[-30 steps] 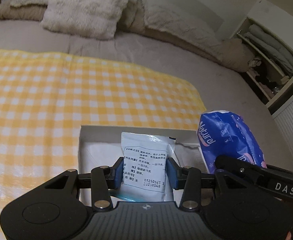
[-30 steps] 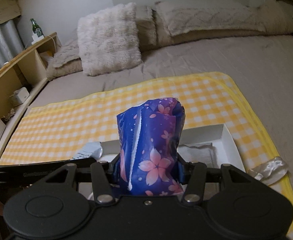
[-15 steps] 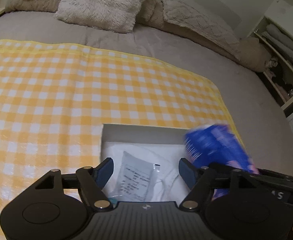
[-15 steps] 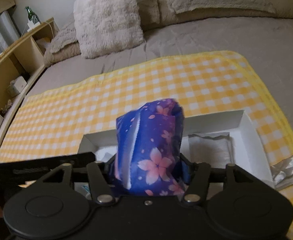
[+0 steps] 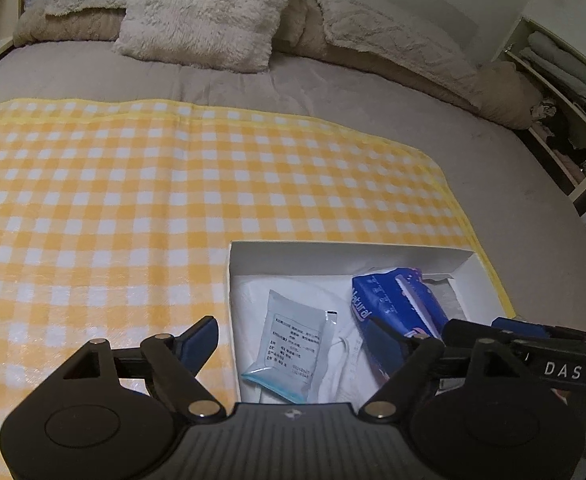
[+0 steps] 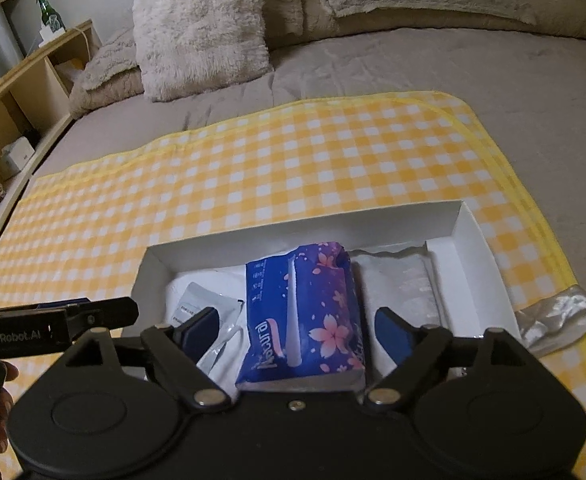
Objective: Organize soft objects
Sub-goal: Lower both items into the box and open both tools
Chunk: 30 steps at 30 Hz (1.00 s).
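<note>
On the yellow checked blanket (image 5: 173, 200), a white box (image 6: 469, 236) holds the blue tissue pack (image 6: 305, 312) and, left of it, a pale sachet (image 5: 293, 344). Both left gripper (image 5: 293, 336) and right gripper (image 6: 297, 330) are spreading their jaws, pads clear of each item.
</note>
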{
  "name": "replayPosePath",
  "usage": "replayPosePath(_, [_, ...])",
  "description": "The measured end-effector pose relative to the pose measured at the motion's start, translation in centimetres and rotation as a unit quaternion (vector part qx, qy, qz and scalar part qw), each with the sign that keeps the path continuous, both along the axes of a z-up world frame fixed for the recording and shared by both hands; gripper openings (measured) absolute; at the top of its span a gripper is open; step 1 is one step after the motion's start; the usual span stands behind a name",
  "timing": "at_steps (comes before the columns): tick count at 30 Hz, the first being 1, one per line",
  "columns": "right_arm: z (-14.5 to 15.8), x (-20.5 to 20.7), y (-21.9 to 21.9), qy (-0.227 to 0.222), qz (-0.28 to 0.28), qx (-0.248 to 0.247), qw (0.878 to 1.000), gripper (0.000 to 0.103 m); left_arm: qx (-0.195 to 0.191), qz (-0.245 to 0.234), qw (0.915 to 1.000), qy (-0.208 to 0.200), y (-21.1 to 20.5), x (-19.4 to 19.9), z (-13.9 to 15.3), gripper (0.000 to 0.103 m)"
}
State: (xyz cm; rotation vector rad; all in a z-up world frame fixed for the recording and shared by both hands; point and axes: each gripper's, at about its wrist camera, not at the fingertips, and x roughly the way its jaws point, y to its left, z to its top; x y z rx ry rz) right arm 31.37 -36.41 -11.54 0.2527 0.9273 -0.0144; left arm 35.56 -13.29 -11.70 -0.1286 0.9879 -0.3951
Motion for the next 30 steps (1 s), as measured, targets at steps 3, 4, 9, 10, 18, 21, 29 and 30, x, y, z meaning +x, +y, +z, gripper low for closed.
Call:
replayPosePath(3, [0.8, -0.8, -0.3, -0.012, -0.004, 0.002, 1.0, 0.087, 0.001, -0.001, 1.0, -0.008, 0.0, -0.9, 0.8, 0.085])
replayPosePath(4, [1.1, -1.2, -0.4, -0.016, -0.005, 0.001, 1.0, 0.088, 0.001, -0.001, 0.9999, -0.012, -0.1, -1.2, 1.1, 0.086])
replayPosePath(9, [2.8, -2.7, -0.9, -0.042, -0.018, 0.007, 0.999, 0.091, 0.009, 0.002, 0.9995, -0.032, 0.1, -2.5, 2.5, 0.09])
replayPosePath(10, [3.2, -3.0, -0.9, -0.047, -0.02, 0.007, 0.999, 0.091, 0.011, 0.006, 0.9992, -0.037, 0.2, -2.6, 2.8, 0.091])
replayPosePath(18, [6.5, -5.9, -1.1, -0.097, -0.023, -0.016, 0.995, 0.097, 0.035, 0.002, 0.9937, -0.106, 0.6, -5.6, 6.1, 0.103])
replayPosePath(21, [7.4, -7.1, -1.1, -0.113, -0.023, -0.017, 0.993, 0.099, 0.035, -0.006, 0.9918, -0.123, 0.9, -7.0, 7.2, 0.103])
replayPosePath(29, [9.7, -10.4, -0.5, -0.145, -0.029, -0.043, 0.988, 0.103, 0.043, -0.01, 0.9829, -0.179, 1.7, -10.6, 10.2, 0.103])
replayPosePath(30, [10.0, -11.0, -0.3, -0.152, -0.027, -0.05, 0.987, 0.103, 0.04, -0.009, 0.9822, -0.183, 1.9, -11.0, 10.5, 0.103])
